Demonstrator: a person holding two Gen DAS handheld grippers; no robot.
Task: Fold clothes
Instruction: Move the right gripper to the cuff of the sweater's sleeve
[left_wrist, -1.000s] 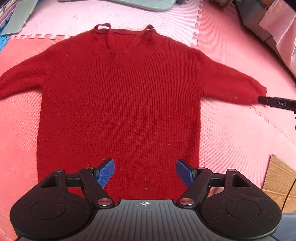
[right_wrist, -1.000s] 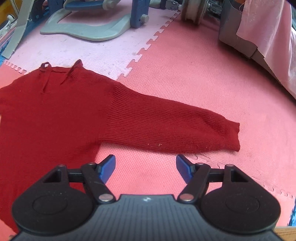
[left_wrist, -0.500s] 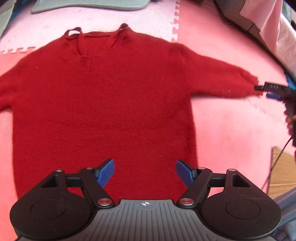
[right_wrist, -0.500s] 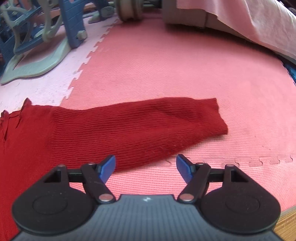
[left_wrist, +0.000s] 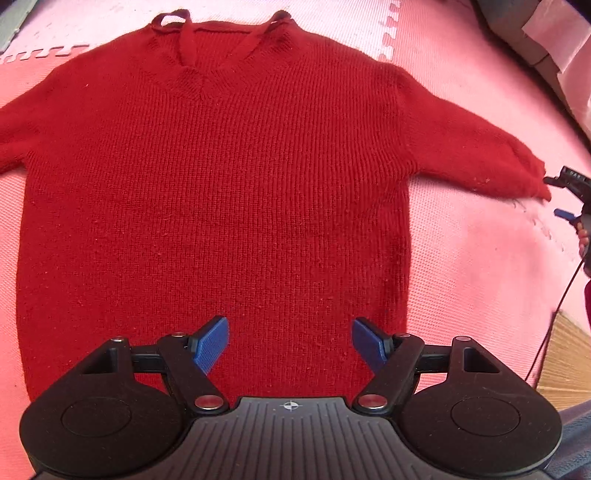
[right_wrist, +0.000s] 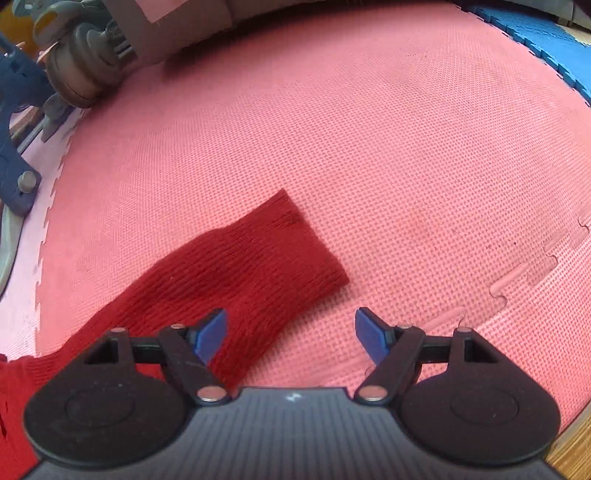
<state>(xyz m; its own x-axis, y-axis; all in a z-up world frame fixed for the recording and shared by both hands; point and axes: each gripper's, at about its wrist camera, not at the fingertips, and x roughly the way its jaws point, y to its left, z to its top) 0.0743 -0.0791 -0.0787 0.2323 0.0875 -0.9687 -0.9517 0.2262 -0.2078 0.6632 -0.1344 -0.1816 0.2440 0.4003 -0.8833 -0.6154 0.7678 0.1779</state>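
Note:
A red knitted V-neck sweater (left_wrist: 221, 184) lies flat, front up, on a pink foam mat (left_wrist: 480, 277), both sleeves spread out. My left gripper (left_wrist: 288, 332) hangs open over its lower hem, fingers clear of the knit. The right sleeve's cuff (left_wrist: 524, 177) ends at the right, where my right gripper (left_wrist: 565, 197) comes in beside it. In the right wrist view the right gripper (right_wrist: 290, 328) hovers over the sleeve (right_wrist: 258, 266) near the cuff, jaws opening; its left finger is over the knit, its right finger over bare mat (right_wrist: 369, 147), nothing gripped.
Wooden floor (left_wrist: 565, 362) shows at the mat's lower right edge. A grey wheeled object (right_wrist: 81, 74) and a blue frame (right_wrist: 14, 166) stand at the far left; blue mat tiles (right_wrist: 535, 33) lie far right. A cable (left_wrist: 561, 295) trails from a person's hand (left_wrist: 583, 236).
My right gripper has swung along the sleeve out to the cuff, rolling as it went and coming lower. My left gripper has sunk closer to the sweater's hem.

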